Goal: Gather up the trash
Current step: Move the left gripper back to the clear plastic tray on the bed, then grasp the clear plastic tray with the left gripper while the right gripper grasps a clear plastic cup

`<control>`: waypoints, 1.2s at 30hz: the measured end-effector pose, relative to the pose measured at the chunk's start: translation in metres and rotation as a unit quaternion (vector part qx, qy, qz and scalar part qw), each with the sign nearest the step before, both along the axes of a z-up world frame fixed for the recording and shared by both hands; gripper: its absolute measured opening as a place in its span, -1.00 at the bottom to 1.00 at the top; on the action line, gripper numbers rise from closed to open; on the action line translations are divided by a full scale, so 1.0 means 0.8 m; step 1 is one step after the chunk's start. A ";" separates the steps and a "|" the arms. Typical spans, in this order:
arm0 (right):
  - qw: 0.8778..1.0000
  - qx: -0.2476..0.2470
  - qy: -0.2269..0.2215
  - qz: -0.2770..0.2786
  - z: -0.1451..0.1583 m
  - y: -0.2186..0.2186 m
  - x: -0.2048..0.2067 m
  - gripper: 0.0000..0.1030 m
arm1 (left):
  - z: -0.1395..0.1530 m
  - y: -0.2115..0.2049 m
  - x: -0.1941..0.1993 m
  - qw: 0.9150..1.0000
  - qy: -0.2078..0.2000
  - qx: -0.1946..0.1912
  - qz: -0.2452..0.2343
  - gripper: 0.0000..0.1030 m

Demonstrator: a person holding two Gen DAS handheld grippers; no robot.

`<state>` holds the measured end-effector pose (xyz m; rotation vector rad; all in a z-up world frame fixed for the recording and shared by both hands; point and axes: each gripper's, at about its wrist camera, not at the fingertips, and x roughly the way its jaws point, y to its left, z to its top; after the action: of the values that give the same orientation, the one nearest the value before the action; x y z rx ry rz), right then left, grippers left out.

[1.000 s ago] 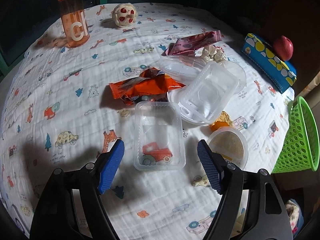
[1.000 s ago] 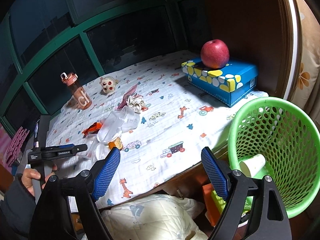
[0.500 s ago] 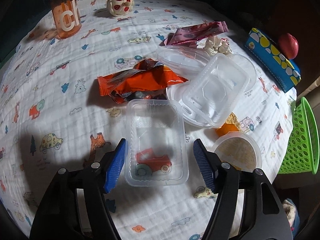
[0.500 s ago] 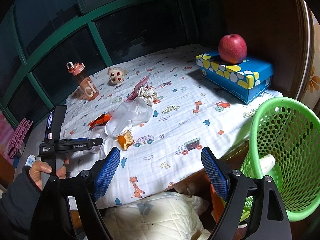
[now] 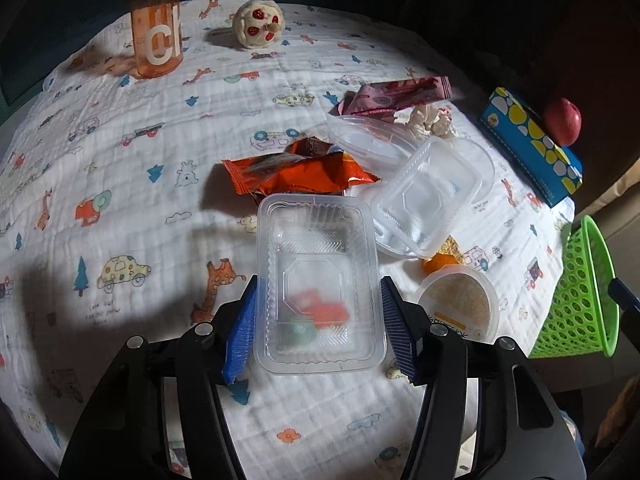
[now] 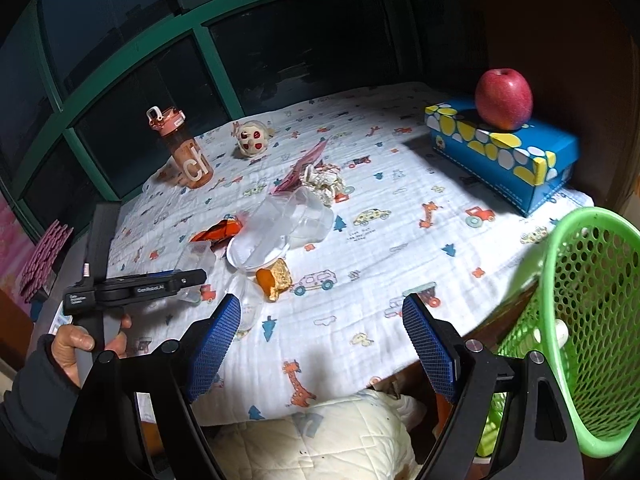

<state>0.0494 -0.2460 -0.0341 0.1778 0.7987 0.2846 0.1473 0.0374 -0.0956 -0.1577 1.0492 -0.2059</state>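
Left gripper (image 5: 318, 322): your jaws have just been closing around the clear tray (image 5: 320, 280); the blue pads sit at its two long walls, seemingly touching, though you cannot tell if they press yet.
Clear tray: lies flat on the printed cloth (image 5: 120, 184), directly between your left fingers, empty.
Ahead of left gripper: orange wrapper (image 5: 296, 174) just beyond the tray's far end; clear lidded box (image 5: 426, 196) ahead to the right, tilted on other clear packaging.
Right of left gripper: round tub (image 5: 458, 304) just beside the right finger; green basket (image 5: 580, 296) well apart at the table edge.
Right gripper (image 6: 320, 336): you hold it spread wide, nothing between the pads, over the near table edge.
Green basket, from right gripper: just beside the right finger, a white cup (image 6: 554, 332) inside.
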 end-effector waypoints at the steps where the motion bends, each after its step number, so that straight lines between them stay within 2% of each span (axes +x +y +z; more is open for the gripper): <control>1: 1.000 0.001 0.001 0.005 -0.001 0.005 0.003 0.55 | 0.005 0.004 -0.002 1.000 -0.005 0.000 0.003 0.11; 7: 0.999 0.005 0.024 0.041 -0.023 0.042 0.021 0.55 | 0.035 0.030 -0.014 0.999 -0.032 -0.009 0.024 0.11; 14: 0.996 0.015 0.052 0.073 -0.055 0.082 0.043 0.55 | 0.043 0.047 -0.026 0.998 -0.042 -0.012 0.036 0.11; 24: 0.992 0.037 0.106 0.065 -0.103 0.120 0.075 0.40 | 0.043 0.057 -0.034 0.998 -0.043 -0.017 0.043 0.11; 27: 0.990 0.039 0.118 0.059 -0.113 0.125 0.084 0.27 | 0.040 0.058 -0.034 0.998 -0.041 -0.018 0.041 0.11; 34: 0.989 0.055 0.128 0.058 -0.121 0.123 0.085 -0.29 | 0.038 0.052 -0.036 0.998 -0.040 -0.022 0.035 0.11; 36: 0.989 0.060 0.126 0.056 -0.118 0.119 0.083 -0.33 | 0.040 0.049 -0.037 0.998 -0.042 -0.022 0.033 0.11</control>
<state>0.1156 -0.1509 -0.1287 0.2865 1.0453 0.4222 0.1179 0.0767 -0.0636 -0.2224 0.9553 -0.1744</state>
